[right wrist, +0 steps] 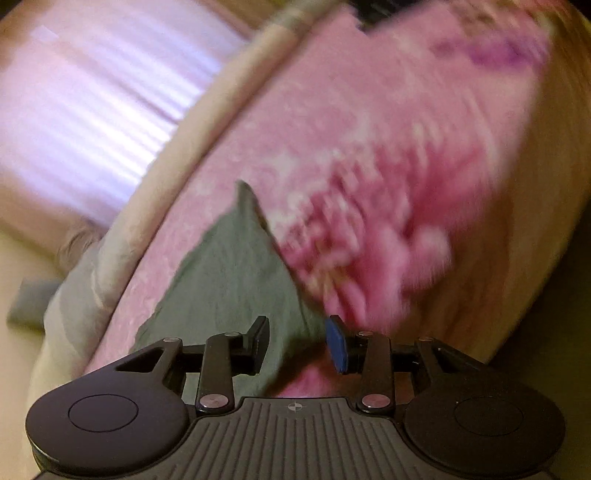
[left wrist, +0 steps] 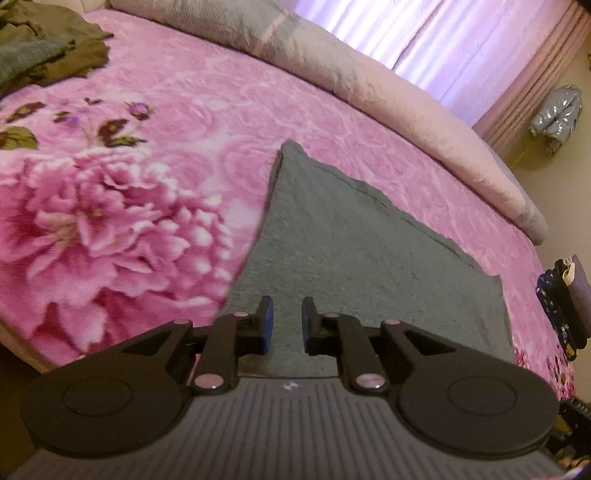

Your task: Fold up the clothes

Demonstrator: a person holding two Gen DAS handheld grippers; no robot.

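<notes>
A bed (left wrist: 221, 96) fills both views, covered by a pink blanket (left wrist: 192, 122) with a large printed peony. A pale bolster or rolled quilt (left wrist: 388, 96) runs along the far edge of the bed, and beyond it hang light pink curtains (left wrist: 424, 33).

On the blanket, toward the near edge of the bed, lies the grey cloth (left wrist: 362, 251), folded flat with one corner pointing toward the bolster. In the right wrist view the same grey cloth (right wrist: 236, 280) shows blurred.

At the far left corner of the bed sits a pile of olive and grey clothes (left wrist: 48, 48), well apart from the grey cloth. Off the bed, past the curtain side, a silvery puffy jacket (left wrist: 556, 114) lies on the floor, and a dark patterned item (left wrist: 561, 310) hangs off the bed's right edge.

The left gripper (left wrist: 287, 321) hovers over the near part of the grey cloth, its fingers spread with a gap between the blue pads and nothing in them. The right gripper (right wrist: 297, 343) is over the cloth's near right edge, its fingers spread wider and holding nothing.
</notes>
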